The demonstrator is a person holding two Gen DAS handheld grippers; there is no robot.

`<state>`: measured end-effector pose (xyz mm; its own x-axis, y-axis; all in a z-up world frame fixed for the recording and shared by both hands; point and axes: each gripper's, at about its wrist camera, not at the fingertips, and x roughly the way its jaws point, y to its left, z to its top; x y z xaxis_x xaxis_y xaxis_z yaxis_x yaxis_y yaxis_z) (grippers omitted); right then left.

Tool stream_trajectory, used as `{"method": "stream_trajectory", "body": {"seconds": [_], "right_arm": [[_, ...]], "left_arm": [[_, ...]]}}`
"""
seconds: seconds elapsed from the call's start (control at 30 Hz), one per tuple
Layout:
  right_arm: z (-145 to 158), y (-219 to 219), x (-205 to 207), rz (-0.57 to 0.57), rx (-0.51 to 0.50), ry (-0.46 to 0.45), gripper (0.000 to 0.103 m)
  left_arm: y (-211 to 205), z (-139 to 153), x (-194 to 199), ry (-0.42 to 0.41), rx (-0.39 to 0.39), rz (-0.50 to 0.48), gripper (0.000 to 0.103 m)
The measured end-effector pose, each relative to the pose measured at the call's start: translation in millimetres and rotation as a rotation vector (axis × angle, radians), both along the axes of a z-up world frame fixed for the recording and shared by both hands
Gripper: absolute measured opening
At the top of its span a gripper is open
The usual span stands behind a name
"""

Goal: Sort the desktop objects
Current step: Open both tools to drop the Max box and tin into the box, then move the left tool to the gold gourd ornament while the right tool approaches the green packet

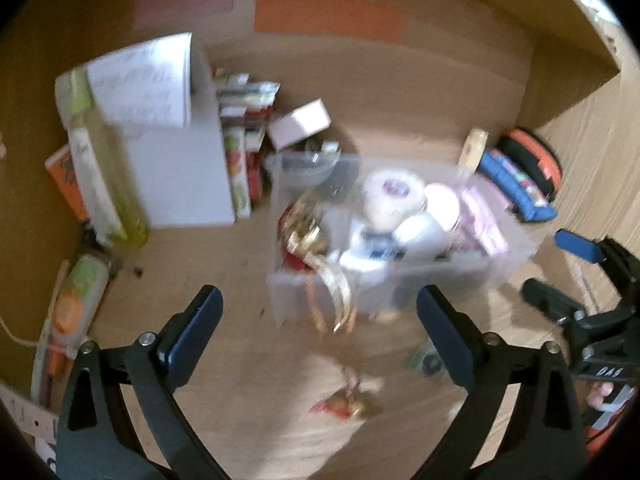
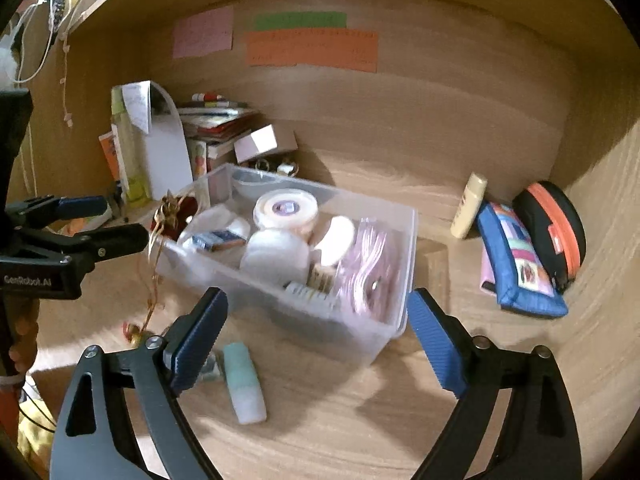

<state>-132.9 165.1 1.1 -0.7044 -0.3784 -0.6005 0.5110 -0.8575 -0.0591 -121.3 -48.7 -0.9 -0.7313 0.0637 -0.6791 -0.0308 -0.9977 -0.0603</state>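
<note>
Left gripper (image 1: 320, 320): jaws wide, nothing between them, held above the surface just in front of the bin.
Right gripper (image 2: 316, 320): jaws wide and empty, at the bin's near corner.
Bin (image 2: 396, 280): clear plastic, mid-surface, set at an angle; holds a round tub (image 2: 286, 210), white pads, a small blue box and a pink packet (image 2: 370, 268).
Ribbon (image 2: 168, 216): gold, spilling over the bin's left end and trailing down to the surface.
Tube (image 2: 244, 382): pale green and white, lying flat on the surface just before the bin, near the right gripper's left jaw.
Wrapper (image 1: 344, 404): red and gold scrap on the surface ahead of the left gripper; too blurred to say more.
Pouch (image 2: 520, 264): blue, patterned, lying well right of the bin, with a black-and-orange case (image 2: 554, 232) behind it and a cream bottle (image 2: 470, 204) leaning beside it.
Back left: white box (image 2: 166, 160), tall green bottle (image 2: 130, 152), stacked books (image 2: 216, 120).
Wall: pink, green and orange notes (image 2: 312, 50).
</note>
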Motion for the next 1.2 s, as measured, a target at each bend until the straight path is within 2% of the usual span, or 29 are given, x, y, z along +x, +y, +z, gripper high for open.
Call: {"method": "stream_trajectory", "body": {"seconds": [0.2,0.47,0.53,0.63,0.7,0.77,0.87,0.9,0.97,1.1,1.2], "right_arm": [[-21.9,2.6,7.2,-0.001,0.038,-0.070,0.091],[-54.7,0.9,15.5,0.022,0.107,-0.162,0.091],[-60.5,-2.3,16.8,0.038,0.115,-0.185,0.091],[-64.2,-7.7,19.1,0.059,0.120,-0.195,0.091],[-65.8,-12.1,18.9,0.076,0.117,-0.215,0.091],[-67.0,-16.6,18.6,0.099,0.109,-0.234,0.091],[-67.8,-24.3,17.8,0.123,0.107,-0.247,0.091],[-68.3,-27.1,17.6,0.129,0.107,-0.250,0.091],[-69.2,-33.9,16.3,0.143,0.107,-0.264,0.091],[-70.5,-49.3,14.5,0.170,0.111,-0.276,0.091],[-72.4,-58.9,12.5,0.182,0.121,-0.274,0.090]], "left_arm": [[-13.7,-23.2,14.6,-0.068,-0.035,0.020,0.099],[-8.7,-53.9,26.3,-0.174,-0.049,-0.015,0.099],[-3.2,-59.7,26.9,-0.190,-0.049,-0.033,0.099],[6.4,-62.4,30.3,-0.165,-0.072,-0.059,0.098],[13.9,-63.0,31.7,-0.153,-0.088,-0.086,0.092],[20.4,-65.0,30.7,-0.167,-0.094,-0.112,0.073],[24.6,-70.2,28.3,-0.190,-0.095,-0.133,0.061],[25.1,-69.3,28.3,-0.182,-0.100,-0.137,0.059],[28.0,-68.6,30.2,-0.175,-0.117,-0.143,0.050],[31.1,-69.9,31.8,-0.168,-0.118,-0.155,0.042],[26.4,-69.9,29.1,-0.168,-0.108,-0.140,0.042]]}}
